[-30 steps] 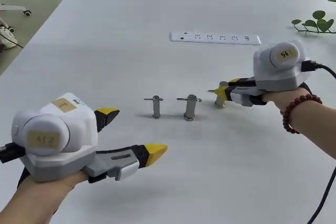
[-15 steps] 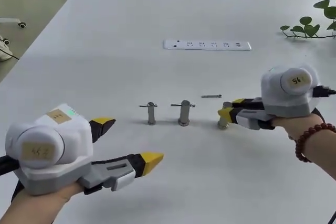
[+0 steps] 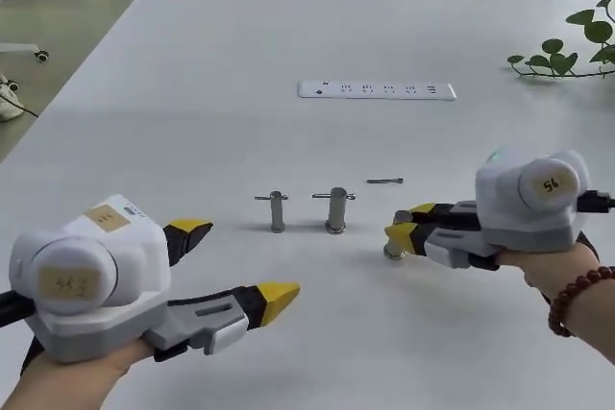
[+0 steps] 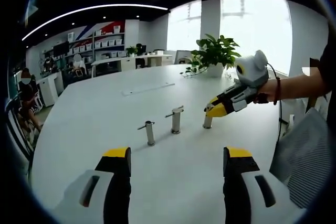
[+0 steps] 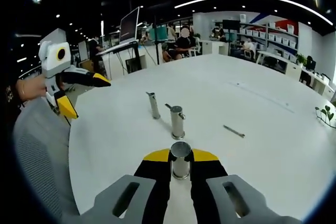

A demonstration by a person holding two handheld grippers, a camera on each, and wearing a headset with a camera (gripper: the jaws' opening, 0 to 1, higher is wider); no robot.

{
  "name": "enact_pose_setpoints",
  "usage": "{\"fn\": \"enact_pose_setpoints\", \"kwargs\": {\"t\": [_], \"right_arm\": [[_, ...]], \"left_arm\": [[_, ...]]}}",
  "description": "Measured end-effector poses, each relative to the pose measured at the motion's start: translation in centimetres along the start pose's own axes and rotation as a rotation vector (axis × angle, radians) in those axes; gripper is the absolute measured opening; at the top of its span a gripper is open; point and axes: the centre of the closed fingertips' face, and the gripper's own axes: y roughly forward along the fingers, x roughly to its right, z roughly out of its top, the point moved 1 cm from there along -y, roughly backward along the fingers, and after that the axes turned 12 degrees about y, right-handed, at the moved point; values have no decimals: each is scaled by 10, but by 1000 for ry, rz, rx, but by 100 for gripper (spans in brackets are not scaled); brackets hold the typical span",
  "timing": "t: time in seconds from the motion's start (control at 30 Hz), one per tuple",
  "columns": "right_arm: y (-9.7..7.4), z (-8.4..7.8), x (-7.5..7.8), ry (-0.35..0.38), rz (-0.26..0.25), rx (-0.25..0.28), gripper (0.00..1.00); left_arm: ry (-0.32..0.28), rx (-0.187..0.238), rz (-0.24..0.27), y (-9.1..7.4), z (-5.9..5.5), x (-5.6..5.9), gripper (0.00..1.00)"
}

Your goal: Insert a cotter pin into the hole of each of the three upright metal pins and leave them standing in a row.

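Left gripper [image 3: 235, 261], held over the near-left part of the table [image 3: 192, 93], has its yellow-tipped jaws spread wide and holds nothing; in the left gripper view [image 4: 177, 153] both tips hang above bare surface, well short of the pins.

Three metal pins stand in a row across the middle of the table, roughly parallel to its near edge. Left pin [image 3: 277, 210]: slim, upright, crossed just under its head by a cotter pin [image 3: 261, 198]. Middle pin [image 3: 335, 208]: thicker, upright, crossed near its top by another cotter pin [image 3: 319, 196]. Right pin [image 3: 395, 242]: upright, set slightly nearer the near edge than the other two, partly hidden by the jaws.

Right gripper [image 3: 408, 225], coming in from the right edge, has its jaws drawn narrow and pressed on either side of the right pin; the right gripper view [image 5: 180, 157] shows that pin [image 5: 180, 160] as a plain cylinder with a flat round top.

Loose cotter pin [image 3: 384, 180]: lying flat just beyond the row, between the middle and right pins. Power strip [image 3: 375, 90]: further toward the far edge. Plant [image 3: 567, 50]: at the far-right edge.
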Motion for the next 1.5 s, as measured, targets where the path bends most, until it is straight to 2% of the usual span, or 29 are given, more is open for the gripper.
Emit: {"fn": "enact_pose_setpoints", "kwargs": {"t": [0.23,0.47,0.63,0.83,1.13,1.5], "right_arm": [[7,-4,-17,-27,65,2,8],[15,-5,-26,-54,94,6,8],[20,-8,-33,-88,101,-4,8],[25,-14,-36,-90,104,-21,8],[26,-13,-41,-110,108,-9,8],[26,-14,-42,-79,99,17,10]], "left_arm": [[2,1,-4,0,0,2,70],[1,6,-8,1,1,3,70],[2,2,-13,1,0,4,70],[1,-1,-15,1,-1,4,69],[-5,-2,-16,2,-2,4,69],[-2,-9,-25,3,-4,7,69]]}}
